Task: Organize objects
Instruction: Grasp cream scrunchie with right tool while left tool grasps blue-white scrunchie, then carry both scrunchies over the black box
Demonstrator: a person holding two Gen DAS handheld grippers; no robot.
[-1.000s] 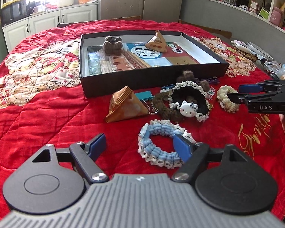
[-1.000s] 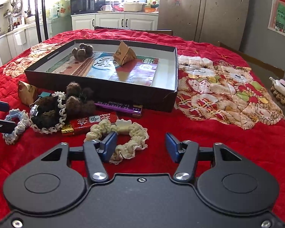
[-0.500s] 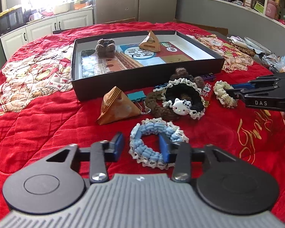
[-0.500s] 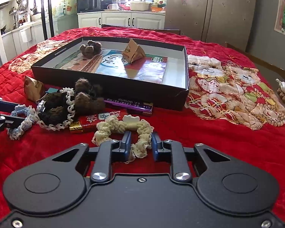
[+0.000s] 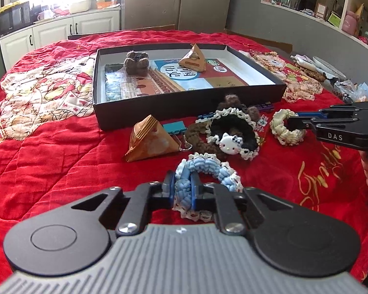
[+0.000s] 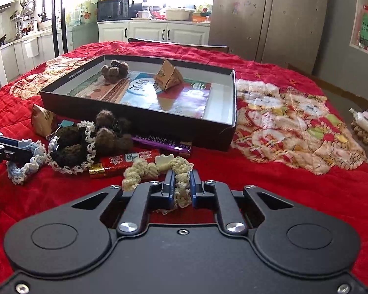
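Observation:
On the red blanket, a blue-and-white crochet scrunchie [image 5: 208, 169] has its near loop between the blue pads of my left gripper [image 5: 182, 183]. The jaws are closing and the pads press on it. A cream crochet scrunchie [image 6: 139, 171] is pinched the same way by my right gripper [image 6: 181, 183], whose jaws are closing too. In the left wrist view the right gripper [image 5: 290, 121] reaches in from the right onto the cream scrunchie [image 5: 282, 134]. Behind both lies a shallow black box [image 5: 184, 107].
Before the box lie a brown pyramid packet [image 5: 149, 139], a teal binder clip [image 5: 174, 127], a black scrunchie with a cat charm [image 5: 233, 132], a red candy bar [image 6: 125, 161] and a purple bar [image 6: 164, 143]. The box holds a brown scrunchie [image 5: 136, 62] and another packet [image 5: 193, 58].
Both grippers went from wide open to shut, the left onto the blue scrunchie, the right onto the cream one. Neither hand has shifted much.

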